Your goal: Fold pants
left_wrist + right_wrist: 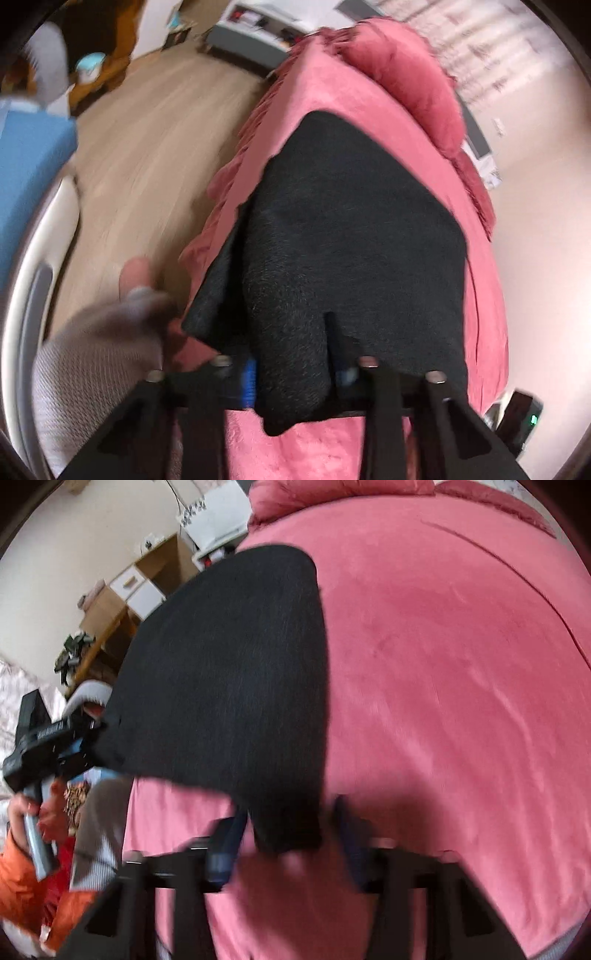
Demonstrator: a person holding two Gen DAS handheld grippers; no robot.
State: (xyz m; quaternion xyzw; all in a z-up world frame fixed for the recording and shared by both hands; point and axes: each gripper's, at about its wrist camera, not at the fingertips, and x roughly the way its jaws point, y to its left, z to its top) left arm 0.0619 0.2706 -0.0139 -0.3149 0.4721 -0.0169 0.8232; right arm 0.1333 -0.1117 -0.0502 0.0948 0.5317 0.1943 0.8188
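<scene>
the black pants (351, 236) lie folded on a bed covered with a pink plush blanket (332, 92), near the bed's edge beside the wooden floor (147, 147). in the left wrist view the cloth spreads away from the camera as a broad dark slab, with a second layer showing along its left side and a corner hanging toward the floor side of the bed.

the left tongs (295, 369) are clenched on the near end of the pants: a thick fold of black cloth is bunched between the two fingers and hangs down a little past them. the right wrist view shows these same tongs (79, 738) from the side, at the pants' (229, 672) left corner, held by a hand (29, 812) in an orange sleeve (22, 871).

the right tongs (284, 834) are grasping the other near corner; a narrow tab of the black cloth sits between the blue-padded fingers (225, 849), which stand close against it, though the picture is blurred there. from that corner the pants fan out wide up the blanket.

a pink pillow (406, 74) lies at the far end of the bed. to the left in the left wrist view a grey knitted sleeve (96, 362) reaches in beside the bed's edge. a wooden cabinet with white drawers (136, 587) stands against the wall beyond the bed.
</scene>
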